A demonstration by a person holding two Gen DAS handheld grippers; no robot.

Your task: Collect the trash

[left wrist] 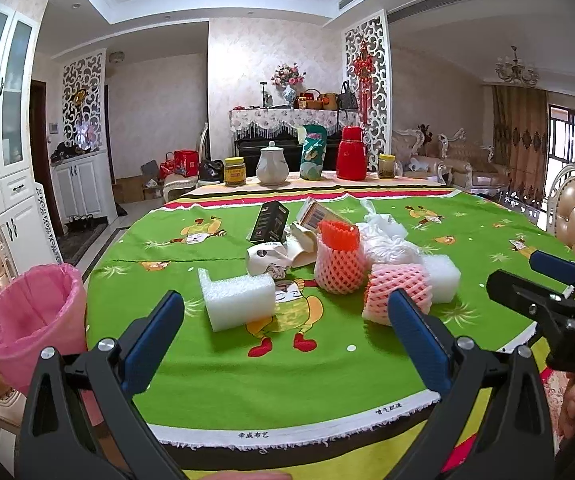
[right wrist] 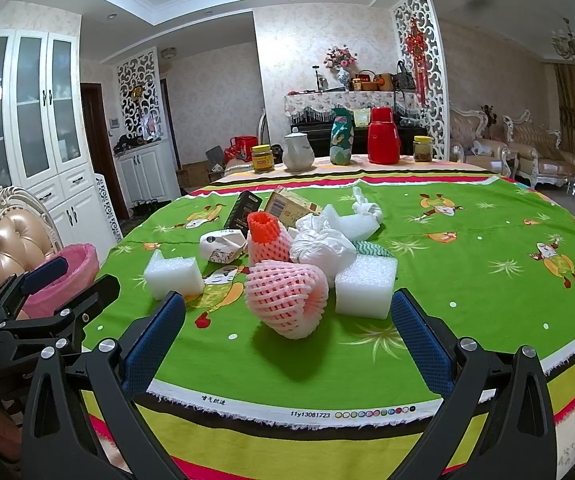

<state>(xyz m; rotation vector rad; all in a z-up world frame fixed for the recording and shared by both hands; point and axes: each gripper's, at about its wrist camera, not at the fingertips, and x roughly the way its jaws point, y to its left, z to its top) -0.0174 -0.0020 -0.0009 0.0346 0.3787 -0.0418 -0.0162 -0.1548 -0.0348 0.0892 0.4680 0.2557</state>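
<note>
Both grippers, left (left wrist: pixel 285 320) and right (right wrist: pixel 287 322), gape; two foam blocks (right wrist: pixel 173 274), two nets (right wrist: pixel 285 298).

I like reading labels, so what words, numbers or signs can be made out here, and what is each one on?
"11y13081723", with a row of colour dots: near hem of the tablecloth.
"DAS", cut off: body of the right gripper.
Chinese characters on the hem: too small to read surely.
Print on the black box, cardboard box and yellow jar: blurred.

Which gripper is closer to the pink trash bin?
The left gripper. The pink trash bin sits just beside it, at the table's left edge. The right gripper is farther over, facing the pink foam net, with the left gripper between it and the bin.
</note>
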